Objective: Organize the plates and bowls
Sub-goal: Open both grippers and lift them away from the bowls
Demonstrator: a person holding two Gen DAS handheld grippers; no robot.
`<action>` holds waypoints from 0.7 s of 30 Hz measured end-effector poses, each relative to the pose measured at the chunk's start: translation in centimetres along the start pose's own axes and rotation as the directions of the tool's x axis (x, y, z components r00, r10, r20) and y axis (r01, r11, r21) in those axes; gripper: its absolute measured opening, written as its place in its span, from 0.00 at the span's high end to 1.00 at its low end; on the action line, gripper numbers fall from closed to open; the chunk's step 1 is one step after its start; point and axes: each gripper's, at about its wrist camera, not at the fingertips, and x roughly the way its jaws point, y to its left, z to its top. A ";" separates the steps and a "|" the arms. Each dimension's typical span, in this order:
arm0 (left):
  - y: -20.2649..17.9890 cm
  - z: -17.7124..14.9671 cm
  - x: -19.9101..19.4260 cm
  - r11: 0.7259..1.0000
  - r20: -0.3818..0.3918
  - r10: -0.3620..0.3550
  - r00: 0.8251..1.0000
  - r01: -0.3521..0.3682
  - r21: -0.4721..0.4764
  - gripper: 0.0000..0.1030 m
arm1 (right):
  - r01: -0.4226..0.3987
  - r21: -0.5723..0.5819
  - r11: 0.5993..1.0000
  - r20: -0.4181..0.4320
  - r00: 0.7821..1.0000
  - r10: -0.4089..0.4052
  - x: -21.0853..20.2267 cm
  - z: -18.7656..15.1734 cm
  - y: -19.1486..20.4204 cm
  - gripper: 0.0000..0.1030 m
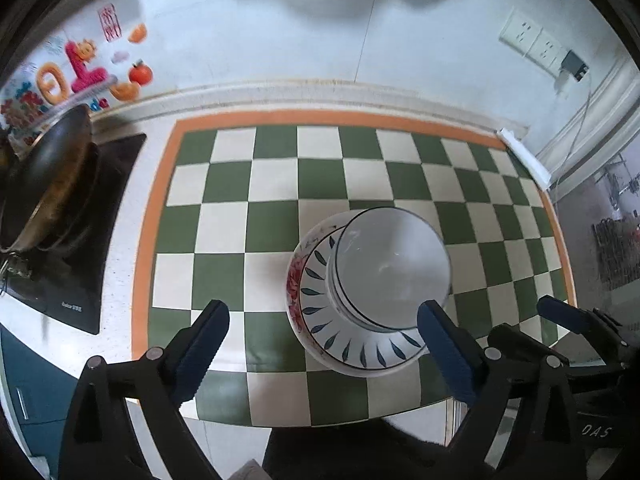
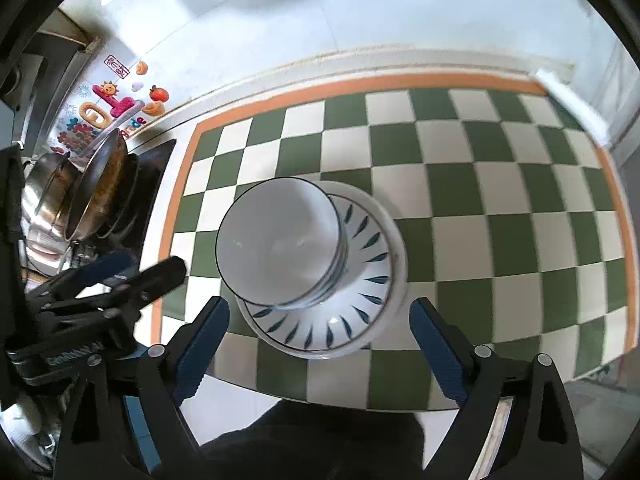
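The stack of crockery sits near the front edge of the tabletop point(image 1: 120, 240), on a green-and-cream checked mat point(image 1: 280, 184) with an orange border; at the bottom a red-flowered plate point(image 1: 294, 276) shows only as a crescent on one side; on it rests a leaf-patterned plate point(image 1: 320, 312); on top stand nested white bowls point(image 1: 394, 268) with a dark rim line, at least two by the stepped edges. The bowls sit off-centre on the leaf plate, and the leaf plate off-centre on the flowered one; so the pile looks assembled but not squared up. Both tongs hang just short of it, holding nothing: the left tongs point(image 1: 322, 344) gape wide, one pad low before the bowls; the right tongs point(image 2: 318, 344) gape as wide, straddling the near rim of the plates. To finish well, I judge, nudge the bowls toward the middle with gentle touches low on the wall; pushing high could tip them. Beyond the mat lies a black hob point(image 1: 80, 240) carrying a wok point(image 1: 52, 176); behind runs a white tiled wall point(image 1: 280, 40) with bright stickers point(image 1: 80, 68) and a socket point(image 1: 532, 40).
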 end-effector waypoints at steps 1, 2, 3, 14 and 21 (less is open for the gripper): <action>-0.1 -0.3 -0.6 1.000 0.015 0.002 1.000 -0.002 -0.001 0.04 | 0.013 -0.005 1.000 0.021 1.000 -0.013 -0.9 -0.4 0.1 0.06; -0.3 -0.7 -1.4 1.000 0.028 0.001 1.000 -0.001 -0.002 0.03 | 0.024 -0.009 1.000 0.040 0.999 -0.024 -1.6 -0.7 0.3 0.05; -0.5 -1.1 -2.0 1.000 0.040 0.002 0.999 -0.002 -0.005 0.03 | 0.038 -0.018 0.999 0.065 0.997 -0.037 -2.4 -1.1 0.4 0.05; -3.1 -8.1 -13.5 0.999 0.246 0.043 0.968 -0.040 -0.017 0.00 | 0.064 -0.074 0.995 0.262 0.964 -0.043 -14.9 -8.2 2.1 0.03; -4.0 -12.9 -19.8 0.998 0.324 0.043 0.945 -0.028 -0.050 0.00 | 0.079 -0.097 0.992 0.329 0.943 -0.043 -21.7 -14.4 3.8 0.02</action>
